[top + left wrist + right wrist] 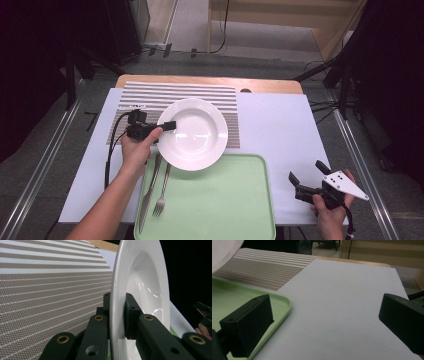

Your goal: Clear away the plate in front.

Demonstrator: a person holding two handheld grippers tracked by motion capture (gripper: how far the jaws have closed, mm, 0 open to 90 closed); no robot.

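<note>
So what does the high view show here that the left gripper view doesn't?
High view alone: the knife and fork lying on the green tray, and the whole table.

Left gripper view alone: the jaws clamped on the plate's rim, one pad on each face.

Shared: the white plate, the striped placemat behind it, and the right gripper, which the left gripper view catches at its right edge.

The plate (197, 132) looks like glossy white glazed ceramic, with bright highlights in its bowl. Under it, the striped placemat (150, 97) looks woven and matt, a fine rough grain. Beside the plate, the green tray (220, 200) looks like smooth matt plastic; its fork (162, 192) and knife (149, 192) are shiny metal. Both grippers' jaws are matt black plastic with brass-coloured insets.
</note>
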